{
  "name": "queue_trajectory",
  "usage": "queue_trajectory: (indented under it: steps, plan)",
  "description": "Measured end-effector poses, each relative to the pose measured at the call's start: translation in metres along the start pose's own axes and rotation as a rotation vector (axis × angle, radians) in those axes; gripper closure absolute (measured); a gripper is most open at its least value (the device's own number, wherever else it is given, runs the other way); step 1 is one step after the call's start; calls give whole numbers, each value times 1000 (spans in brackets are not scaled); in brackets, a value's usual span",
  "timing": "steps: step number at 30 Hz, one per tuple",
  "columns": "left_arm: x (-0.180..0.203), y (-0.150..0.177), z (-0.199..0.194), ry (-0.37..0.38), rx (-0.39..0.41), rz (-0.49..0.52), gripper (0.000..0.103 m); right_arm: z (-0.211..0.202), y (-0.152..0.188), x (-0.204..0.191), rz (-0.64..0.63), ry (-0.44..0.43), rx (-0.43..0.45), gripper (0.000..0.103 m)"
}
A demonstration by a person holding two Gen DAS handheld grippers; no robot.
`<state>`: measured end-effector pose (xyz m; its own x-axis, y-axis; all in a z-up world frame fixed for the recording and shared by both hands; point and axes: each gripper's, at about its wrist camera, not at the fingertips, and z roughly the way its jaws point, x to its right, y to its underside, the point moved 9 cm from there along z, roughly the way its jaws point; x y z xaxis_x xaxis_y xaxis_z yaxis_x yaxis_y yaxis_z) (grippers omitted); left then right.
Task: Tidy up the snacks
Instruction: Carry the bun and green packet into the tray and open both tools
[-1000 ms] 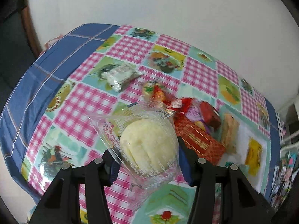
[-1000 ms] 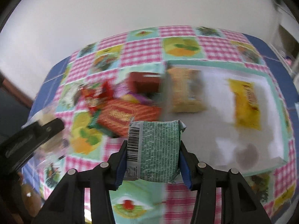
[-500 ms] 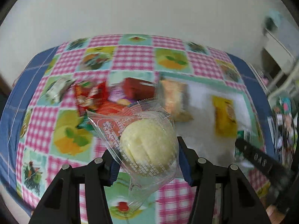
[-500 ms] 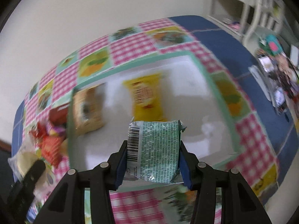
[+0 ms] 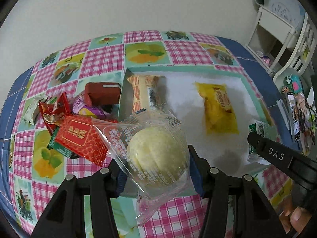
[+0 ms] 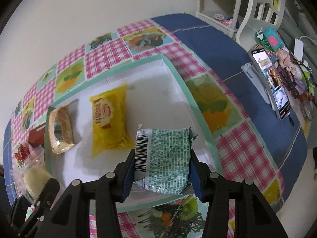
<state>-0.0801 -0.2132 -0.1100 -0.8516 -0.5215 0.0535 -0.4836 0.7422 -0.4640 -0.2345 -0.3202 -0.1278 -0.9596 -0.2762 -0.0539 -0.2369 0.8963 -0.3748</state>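
Because each gripper carries one snack over the shallow white tray (image 6: 174, 75), this looks like the delivery step. The left gripper (image 5: 155, 166) has its fingers clamped on a pale round bun in a clear wrapper (image 5: 156, 154), held over the tray's near left corner. The right gripper (image 6: 161, 170) has its fingers clamped on a green printed packet (image 6: 168, 158) over the tray's near right side – probably an open spot beside the yellow packet (image 6: 110, 119) and the tan wafer packet (image 6: 60, 130) already lying inside. Unsorted snacks – a red packet with gold characters (image 5: 79, 136) among them – are heaped left of the tray. The desk wears a pink-checked fruit-print cloth (image 5: 107, 57) against a plain white wall (image 5: 118, 6); a white chair (image 6: 263, 4) stands to the right.
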Motion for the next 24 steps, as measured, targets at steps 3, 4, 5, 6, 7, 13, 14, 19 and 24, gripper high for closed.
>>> queue_trajectory:
  steps: [3, 4, 5, 6, 7, 13, 14, 19, 24]
  plan:
    - [-2, 5, 12, 1, -24, -6, 47, 10, 5, 0, -13, 10, -26, 51]
    - [-3, 6, 16, 2, -30, -8, 47, 13, 6, 0, -17, 11, -33, 51]
    - [-3, 7, 19, 3, -37, -9, 47, 16, 7, -1, -20, 12, -40, 51]
    - [-4, 9, 23, 2, -44, -7, 47, 20, 9, -2, -25, 14, -50, 51]
    - [-4, 10, 25, -1, -48, -4, 47, 22, 10, -2, -27, 16, -57, 51]
    - [-4, 13, 36, -19, -67, 13, 47, 34, 17, -3, -40, 26, -92, 51]
    - [-3, 13, 36, -17, -68, 14, 47, 36, 17, -3, -42, 28, -95, 51]
    - [-1, 8, 31, -7, -50, 16, 38, 34, 14, -4, -52, 42, -81, 47]
    - [3, -1, 14, 13, -12, 17, 36, 17, 6, -10, -63, 49, -16, 36]
